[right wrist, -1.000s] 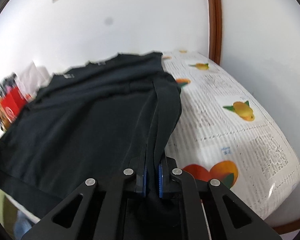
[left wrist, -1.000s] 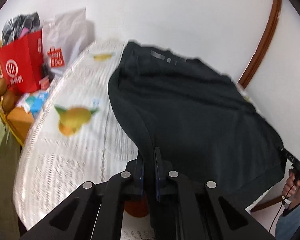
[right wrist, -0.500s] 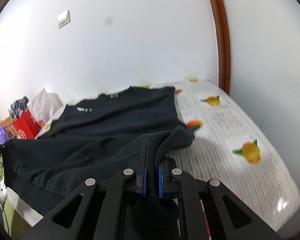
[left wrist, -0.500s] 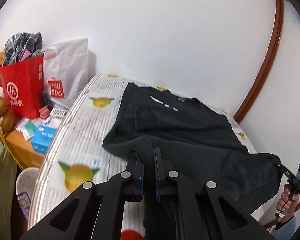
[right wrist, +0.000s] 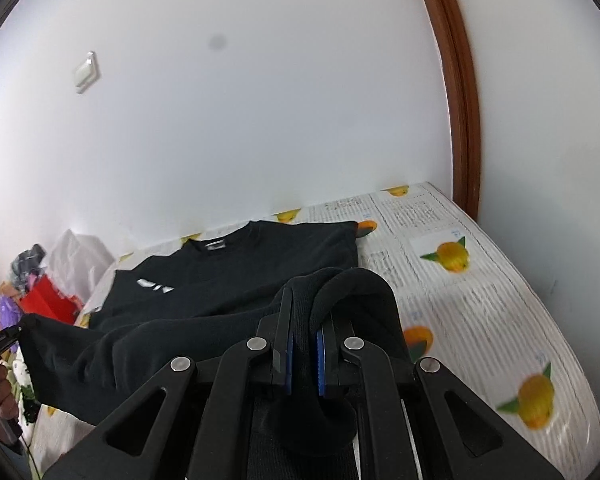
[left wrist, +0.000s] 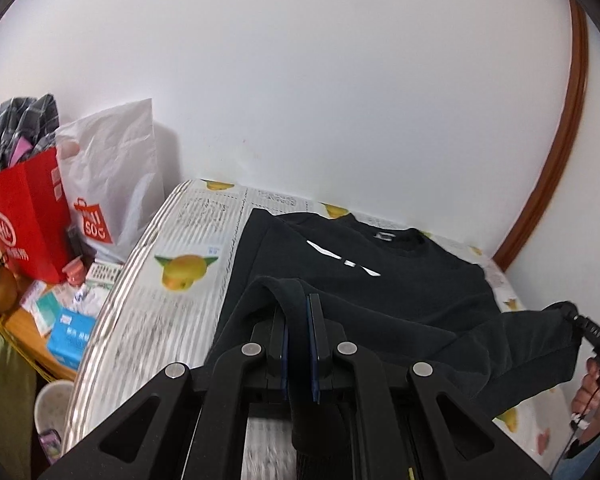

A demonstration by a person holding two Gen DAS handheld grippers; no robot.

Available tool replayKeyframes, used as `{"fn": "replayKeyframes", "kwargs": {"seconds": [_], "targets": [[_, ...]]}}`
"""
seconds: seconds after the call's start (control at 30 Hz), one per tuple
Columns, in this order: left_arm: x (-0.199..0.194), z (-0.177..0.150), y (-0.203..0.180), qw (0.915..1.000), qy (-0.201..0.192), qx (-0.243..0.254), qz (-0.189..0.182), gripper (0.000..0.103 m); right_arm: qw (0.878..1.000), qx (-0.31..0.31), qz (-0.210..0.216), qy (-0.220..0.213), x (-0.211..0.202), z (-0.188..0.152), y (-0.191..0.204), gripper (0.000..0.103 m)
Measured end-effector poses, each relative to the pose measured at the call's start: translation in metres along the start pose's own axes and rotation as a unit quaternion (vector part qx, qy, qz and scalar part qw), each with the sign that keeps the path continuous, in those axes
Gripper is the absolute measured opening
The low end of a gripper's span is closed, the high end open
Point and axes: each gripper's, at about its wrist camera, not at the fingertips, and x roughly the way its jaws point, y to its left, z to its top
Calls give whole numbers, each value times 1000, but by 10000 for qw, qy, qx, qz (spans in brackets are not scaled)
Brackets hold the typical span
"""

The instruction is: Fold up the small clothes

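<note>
A black sweatshirt (left wrist: 380, 292) with a small white chest print lies on the bed, collar toward the wall; it also shows in the right wrist view (right wrist: 228, 280). My left gripper (left wrist: 297, 316) is shut on the sweatshirt's hem at its left corner and holds it lifted over the body. My right gripper (right wrist: 303, 320) is shut on the hem's right corner, bunched over the jaws. The right gripper also shows at the far right of the left wrist view (left wrist: 580, 324), the left one at the far left of the right wrist view (right wrist: 8, 336). The hem hangs stretched between them.
The bed (left wrist: 180, 320) has a white sheet with newsprint and orange-fruit pattern, set against a white wall. A red bag (left wrist: 24, 220), a white bag (left wrist: 112, 184) and small boxes (left wrist: 72, 332) stand on a side table at the left. A brown frame (right wrist: 460, 80) runs at the right.
Both grippers have drawn back and upward with the hem. The sweatshirt, earlier lifted and filling the views, now lies laid out on the bed with its chest print showing.
</note>
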Motion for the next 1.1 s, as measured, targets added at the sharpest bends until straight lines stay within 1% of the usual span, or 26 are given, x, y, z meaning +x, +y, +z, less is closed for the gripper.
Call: {"fn": "replayKeyframes", "kwargs": {"seconds": [0.17, 0.33, 0.4, 0.57, 0.73, 0.8, 0.83, 0.87, 0.9, 0.93, 0.97, 1.0, 1.1], "targets": [[44, 9, -3, 9988, 255, 71, 416, 8, 9998, 123, 68, 115, 37, 10, -2, 8], [85, 13, 2, 9962, 572, 6, 651, 8, 9991, 232, -32, 347, 81, 9, -8, 9], [99, 12, 6, 9951, 682, -12, 722, 8, 9985, 238, -113, 473, 99, 7, -12, 9], [121, 4, 14, 9928, 936, -37, 752, 10, 9962, 123, -273, 813, 136, -4, -18, 9], [125, 0, 12, 9923, 956, 88, 786, 11, 9916, -94, -567, 1158, 159, -14, -17, 10], [123, 0, 10, 9919, 981, 143, 793, 11, 9906, -189, -602, 1211, 160, -14, -16, 12], [121, -1, 10, 9918, 998, 155, 789, 12, 9903, -216, -606, 1232, 158, -13, -15, 17], [120, -1, 9, 9916, 1013, 157, 787, 16, 9897, -212, -619, 1271, 155, -13, -15, 20], [117, -1, 9, 9915, 1029, 158, 779, 18, 9895, -195, -596, 1302, 148, -12, -16, 26], [111, -2, 9, 9917, 1025, 167, 754, 25, 9899, -192, -569, 1284, 141, -11, -17, 32], [107, -4, 10, 9920, 1011, 181, 735, 32, 9907, -209, -539, 1233, 131, -11, -19, 34], [102, -6, 11, 9923, 1000, 201, 709, 33, 9918, -255, -498, 1151, 118, -11, -22, 36], [85, -15, 20, 9934, 984, 165, 567, 37, 9944, -352, -458, 888, 84, -11, -33, 38]]}}
